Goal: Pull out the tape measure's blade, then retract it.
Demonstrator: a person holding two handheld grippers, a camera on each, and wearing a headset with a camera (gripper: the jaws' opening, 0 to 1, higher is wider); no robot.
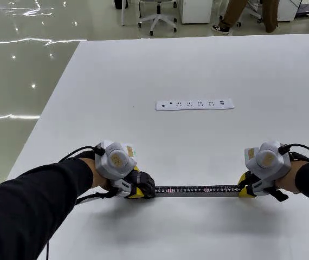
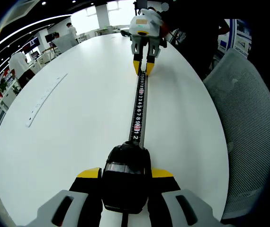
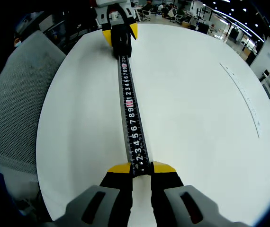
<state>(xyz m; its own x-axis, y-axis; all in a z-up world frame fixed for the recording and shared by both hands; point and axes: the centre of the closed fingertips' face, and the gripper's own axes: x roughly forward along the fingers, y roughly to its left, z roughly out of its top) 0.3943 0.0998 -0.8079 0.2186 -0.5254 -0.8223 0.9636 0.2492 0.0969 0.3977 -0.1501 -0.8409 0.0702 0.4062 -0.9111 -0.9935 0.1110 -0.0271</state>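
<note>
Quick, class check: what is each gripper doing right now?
Left gripper: shut on the tape measure case.
Right gripper: shut on the blade, at its end.

Loads of open worktop [image 1: 116, 81] up front and to both sides, tbh. Only a white power strip [image 1: 194, 104] lies out there, well apart. The pulled-out blade [image 1: 198, 190] of the tape measure [image 1: 143, 184] bars the near edge, with a mesh chair [image 2: 253, 118] just behind.

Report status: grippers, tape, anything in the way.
Left gripper shut on tape measure case. Right gripper shut on blade tip, blade out flat on table. Power strip well clear.
</note>
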